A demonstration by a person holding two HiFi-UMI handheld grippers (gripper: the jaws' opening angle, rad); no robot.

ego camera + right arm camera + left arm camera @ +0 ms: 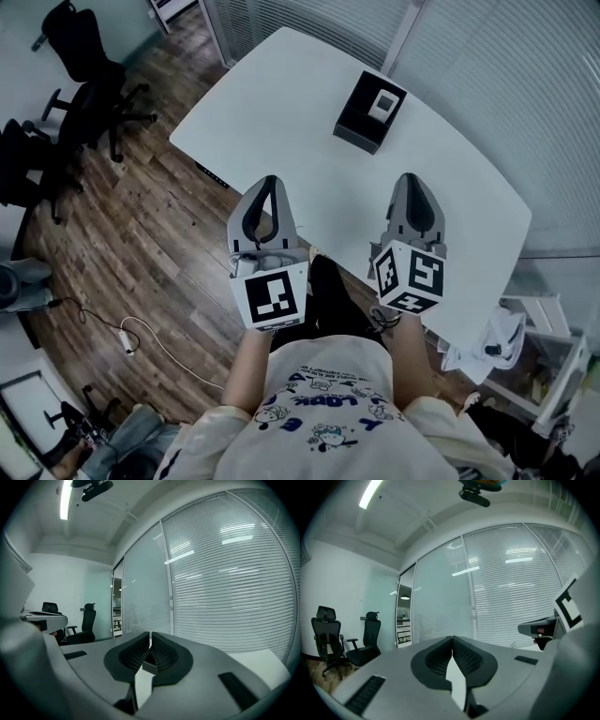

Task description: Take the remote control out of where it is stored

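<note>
White table point(281, 103), black box point(356, 131) with seemingly white remote point(382, 105), brown wood-plank floor point(159, 244)

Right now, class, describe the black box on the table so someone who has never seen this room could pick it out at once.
Find the large white table in the middle of the head view. Towards its far side sits a black box. It is the only dark thing on that top, with a small white rectangle set in its upper face.
</note>
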